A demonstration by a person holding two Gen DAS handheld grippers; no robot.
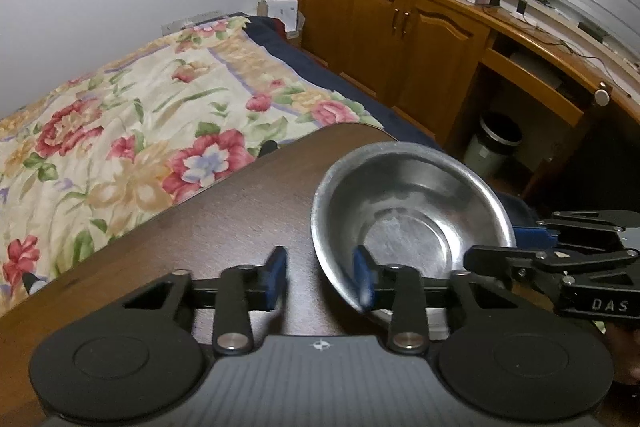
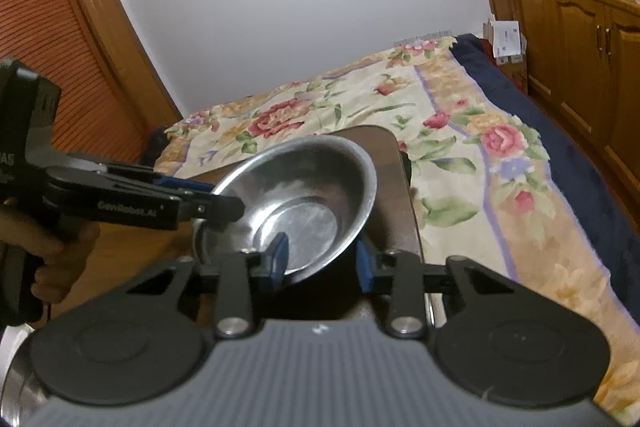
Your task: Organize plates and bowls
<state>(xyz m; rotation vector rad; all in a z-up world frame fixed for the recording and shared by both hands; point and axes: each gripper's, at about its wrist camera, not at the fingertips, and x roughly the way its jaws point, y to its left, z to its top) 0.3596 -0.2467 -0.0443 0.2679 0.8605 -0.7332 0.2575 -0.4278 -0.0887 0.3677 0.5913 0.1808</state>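
Observation:
A steel bowl is tilted above the dark wooden table. My left gripper is open, its jaws astride the bowl's near-left rim, one blue pad outside and one inside. My right gripper is open too, astride the rim of the same bowl, one pad inside and one outside. The right gripper shows in the left wrist view at the bowl's right rim; the left one shows in the right wrist view at its left rim. Something white lies under the bowl, mostly hidden.
A bed with a floral quilt lies beyond the table. A wooden cabinet run with bottles and clutter stands at right, a bin below the desk. Wooden louvred doors are at left.

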